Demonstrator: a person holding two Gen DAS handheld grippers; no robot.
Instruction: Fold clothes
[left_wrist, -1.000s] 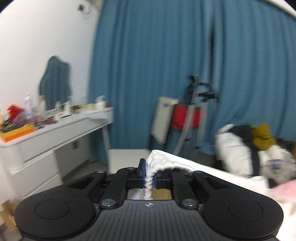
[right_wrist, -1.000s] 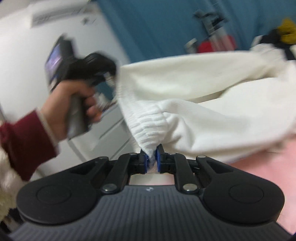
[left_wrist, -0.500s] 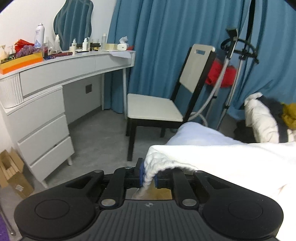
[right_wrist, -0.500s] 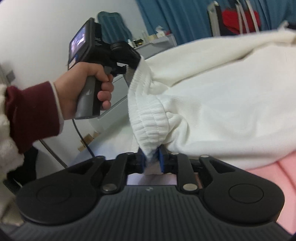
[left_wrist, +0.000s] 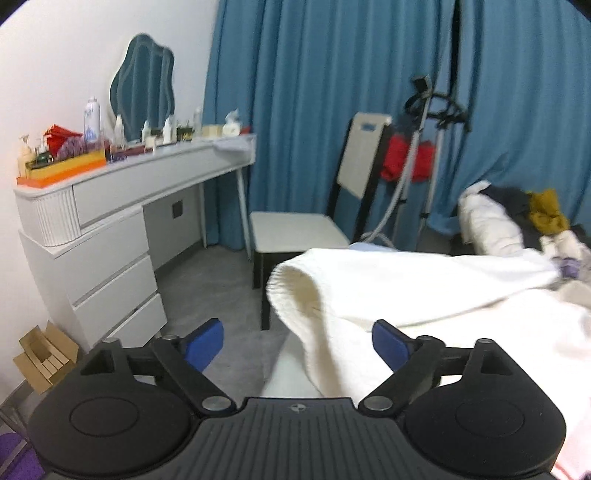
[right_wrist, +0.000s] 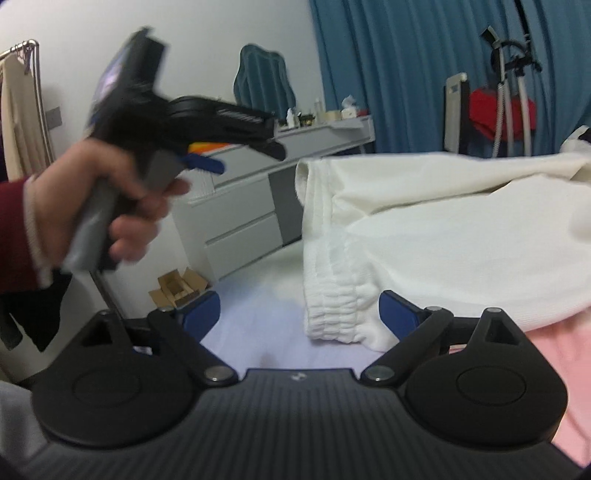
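Both the left gripper (left_wrist: 297, 341) and the right gripper (right_wrist: 299, 312) stand spread, gripping nothing. The white ribbed-waistband knit garment (right_wrist: 443, 236) lies loose on the pale bed sheet (right_wrist: 258, 306); unpinned, its layers could slump and skew.

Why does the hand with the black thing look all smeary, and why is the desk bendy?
Right wrist view: the hand and left gripper are smeared by motion blur, while the white garment is sharper. Left wrist view: the fisheye lens curves the desk and darkens the corners; the garment is slightly soft.
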